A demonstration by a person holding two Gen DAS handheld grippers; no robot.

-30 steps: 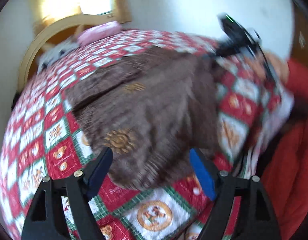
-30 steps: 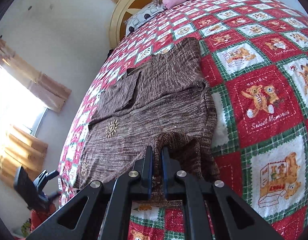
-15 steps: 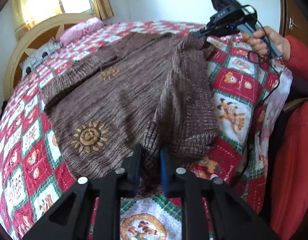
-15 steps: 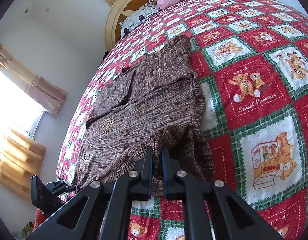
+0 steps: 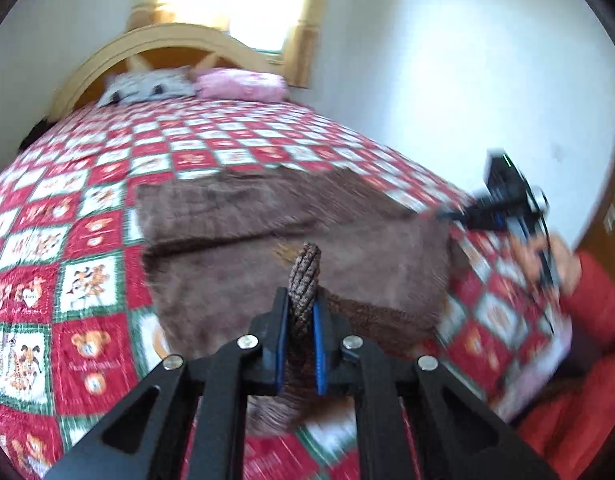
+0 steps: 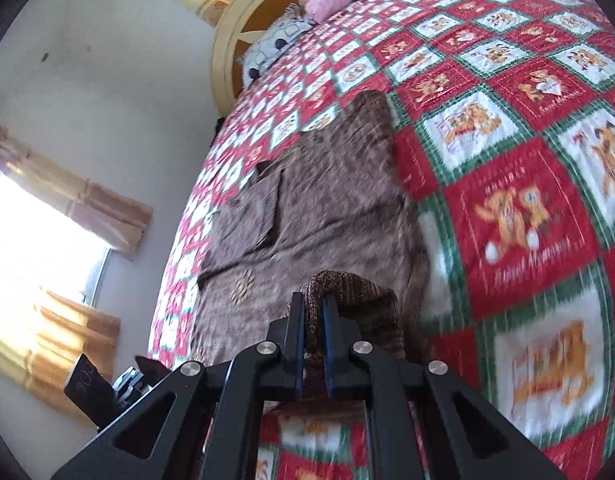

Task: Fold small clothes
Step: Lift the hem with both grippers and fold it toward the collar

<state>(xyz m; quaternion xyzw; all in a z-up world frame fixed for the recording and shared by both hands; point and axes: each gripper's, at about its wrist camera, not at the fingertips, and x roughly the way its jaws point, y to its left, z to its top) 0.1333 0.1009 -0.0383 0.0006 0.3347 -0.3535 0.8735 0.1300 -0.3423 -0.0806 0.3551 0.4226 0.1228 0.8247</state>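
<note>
Now our left gripper [image 5: 300,322] has clamped the sweater [image 5: 291,236] hem at the quilt's [image 5: 67,280] near edge; our right gripper [image 6: 313,320] pinches the other corner, so we're ready to fold.

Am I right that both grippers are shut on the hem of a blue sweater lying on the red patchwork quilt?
Nearly: the sweater is brown, not blue, as the right wrist view shows. Both the left gripper and right gripper are shut on its hem, on the red patchwork quilt.
</note>
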